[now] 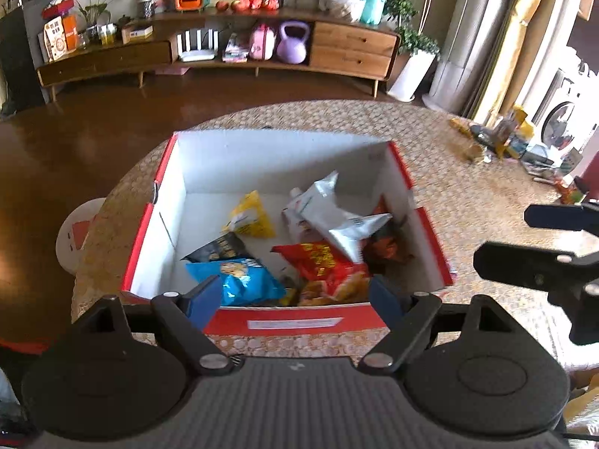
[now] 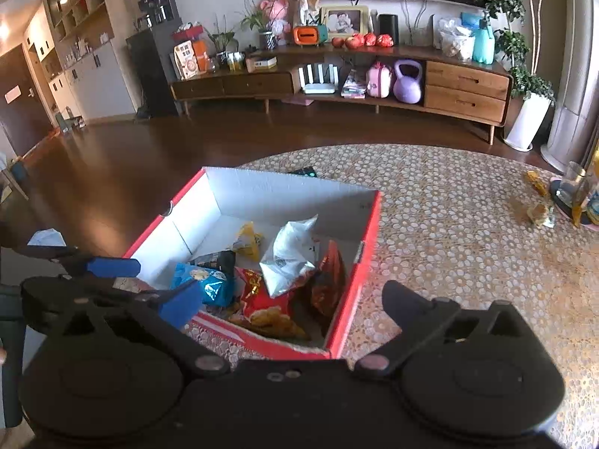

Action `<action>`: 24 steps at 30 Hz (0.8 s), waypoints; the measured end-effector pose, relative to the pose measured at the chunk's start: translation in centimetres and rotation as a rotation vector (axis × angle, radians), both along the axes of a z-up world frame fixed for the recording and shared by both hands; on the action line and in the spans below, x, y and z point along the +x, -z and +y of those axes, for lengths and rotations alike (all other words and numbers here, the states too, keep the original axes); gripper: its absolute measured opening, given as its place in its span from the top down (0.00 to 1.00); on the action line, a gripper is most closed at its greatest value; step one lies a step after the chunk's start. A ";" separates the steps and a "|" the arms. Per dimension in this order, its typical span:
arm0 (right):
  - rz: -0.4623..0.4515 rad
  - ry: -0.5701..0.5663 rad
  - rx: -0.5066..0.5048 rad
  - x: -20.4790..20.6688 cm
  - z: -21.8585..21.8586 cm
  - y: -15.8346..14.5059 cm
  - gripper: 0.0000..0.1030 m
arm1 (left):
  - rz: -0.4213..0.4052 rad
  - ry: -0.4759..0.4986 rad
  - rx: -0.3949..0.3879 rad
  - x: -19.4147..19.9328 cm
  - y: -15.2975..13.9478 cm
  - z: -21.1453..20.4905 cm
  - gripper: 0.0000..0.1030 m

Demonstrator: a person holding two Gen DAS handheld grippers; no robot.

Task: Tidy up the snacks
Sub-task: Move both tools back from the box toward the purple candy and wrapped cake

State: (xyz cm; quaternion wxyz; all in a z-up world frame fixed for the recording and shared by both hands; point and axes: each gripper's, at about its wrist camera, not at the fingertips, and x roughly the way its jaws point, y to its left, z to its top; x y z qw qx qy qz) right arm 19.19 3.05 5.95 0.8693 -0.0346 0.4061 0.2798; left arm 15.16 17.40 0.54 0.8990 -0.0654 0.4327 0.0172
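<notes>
A red cardboard box with a white inside stands open on the table, also in the right wrist view as the box. Inside lie several snack bags: a yellow bag, a black bag, a blue bag, a red bag and a silver bag. My left gripper hangs open above the box's near wall, nothing between its fingers. My right gripper is open too, over the box's near corner, and holds nothing. The silver bag leans on the red one.
The table carries a patterned cloth. Glasses and small items crowd its far right edge. A dark packet lies behind the box. Beyond the table are brown floor and a long wooden sideboard. A white stool stands at the left.
</notes>
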 end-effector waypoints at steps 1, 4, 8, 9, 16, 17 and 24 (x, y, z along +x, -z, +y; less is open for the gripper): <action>-0.002 0.001 0.002 -0.2 -0.4 -0.2 0.00 | -0.010 0.006 -0.003 -0.3 -0.2 -0.4 0.00; -0.011 0.006 0.010 -1.1 -1.9 -0.6 0.00 | -0.048 0.015 -0.015 -1.1 -0.8 -1.5 0.00; -0.023 0.018 0.023 -2.1 -4.4 -1.2 0.00 | -0.075 0.030 -0.035 -1.8 -1.2 -3.3 0.00; -0.026 0.019 0.024 -2.3 -5.0 -1.3 0.00 | -0.078 0.034 -0.038 -2.0 -1.3 -3.8 0.00; -0.035 0.068 0.020 -3.2 -10.2 -0.9 0.00 | -0.093 0.071 -0.067 -2.0 -1.0 -7.2 0.00; -0.032 0.076 0.017 -3.2 -10.9 -0.7 0.00 | -0.089 0.077 -0.067 -1.8 -0.8 -7.8 0.00; 0.002 0.120 0.002 -3.3 -14.5 1.5 0.00 | -0.087 0.106 -0.057 -0.6 0.0 -10.8 0.00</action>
